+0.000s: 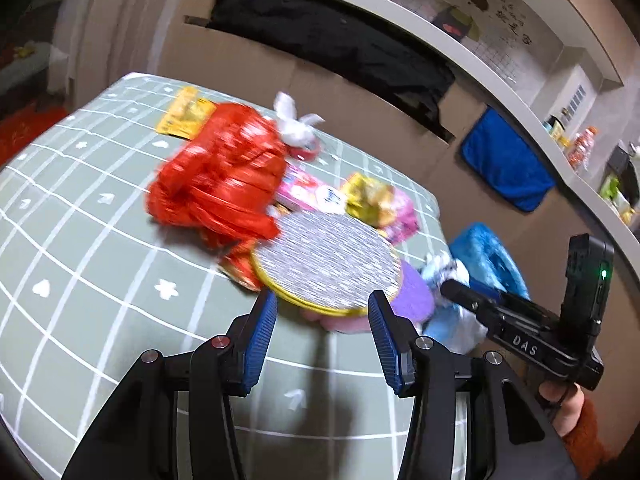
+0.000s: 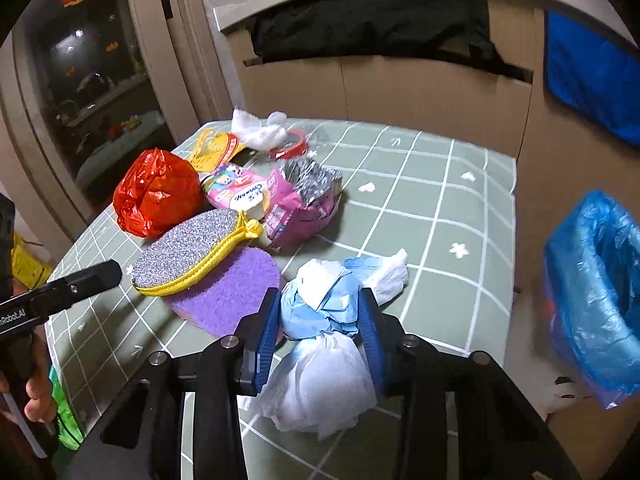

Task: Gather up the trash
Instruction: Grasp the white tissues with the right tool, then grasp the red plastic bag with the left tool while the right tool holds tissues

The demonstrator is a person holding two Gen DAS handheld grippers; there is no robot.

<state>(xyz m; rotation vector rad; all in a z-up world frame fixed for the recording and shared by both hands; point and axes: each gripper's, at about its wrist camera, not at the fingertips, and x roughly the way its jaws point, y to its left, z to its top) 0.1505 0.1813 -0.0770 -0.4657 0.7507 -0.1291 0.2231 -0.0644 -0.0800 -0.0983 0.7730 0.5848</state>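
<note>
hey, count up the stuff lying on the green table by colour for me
Red: 2, plastic bag, tape ring
Yellow: 2, packet, silver scrubber with yellow trim
Pink: 1, wrapper pile
Purple: 1, sponge
White: 1, tissue
Blue-white: 1, bag bundle
Total: 8

The near and right parts of the green checked tablecloth lie bare toward the blue-lined bin off its right edge, while the red bag, stacked scrub pads and pink wrappers crowd the left half.
</note>
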